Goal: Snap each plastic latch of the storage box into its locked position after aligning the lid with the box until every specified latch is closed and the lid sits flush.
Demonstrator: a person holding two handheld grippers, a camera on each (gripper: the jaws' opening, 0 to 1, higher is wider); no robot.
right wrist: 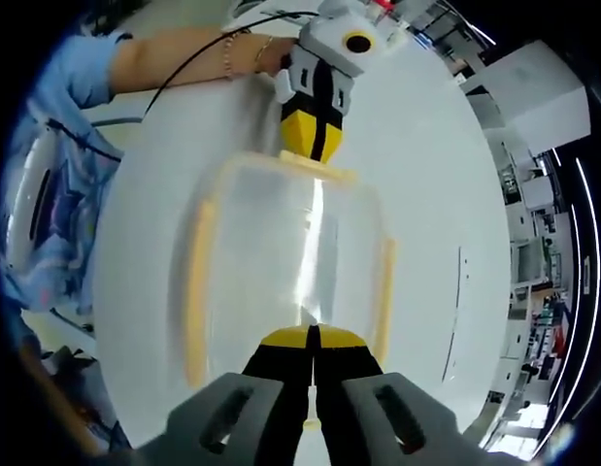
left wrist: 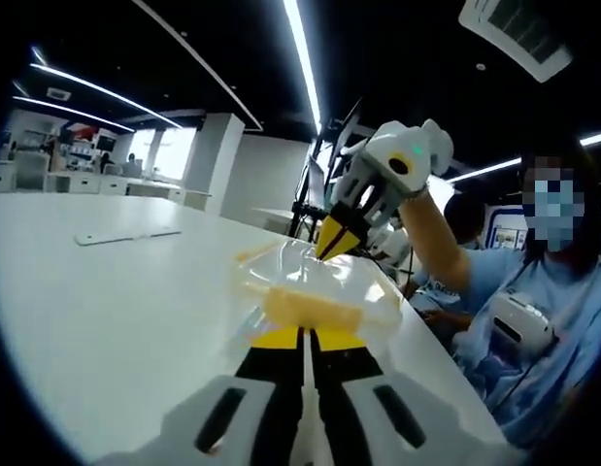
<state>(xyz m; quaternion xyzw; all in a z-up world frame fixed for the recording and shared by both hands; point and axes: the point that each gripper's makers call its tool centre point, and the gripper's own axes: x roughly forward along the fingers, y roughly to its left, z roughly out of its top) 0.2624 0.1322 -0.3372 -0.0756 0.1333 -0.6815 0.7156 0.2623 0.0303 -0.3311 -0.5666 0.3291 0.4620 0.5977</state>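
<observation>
A clear storage box (right wrist: 295, 262) with a transparent lid (right wrist: 281, 243) and yellow latches (right wrist: 195, 291) sits on the white table (right wrist: 426, 146), between the two grippers. In the right gripper view, the right gripper (right wrist: 313, 340) has its jaws together, tips at the near edge of the box, while the left gripper (right wrist: 313, 136) presses its closed yellow tips against the far-end latch (right wrist: 315, 170). In the left gripper view, the left gripper (left wrist: 305, 335) touches the box (left wrist: 315, 286), and the right gripper (left wrist: 339, 238) meets it from the opposite side. A flat white strip (left wrist: 125, 235) lies farther off.
</observation>
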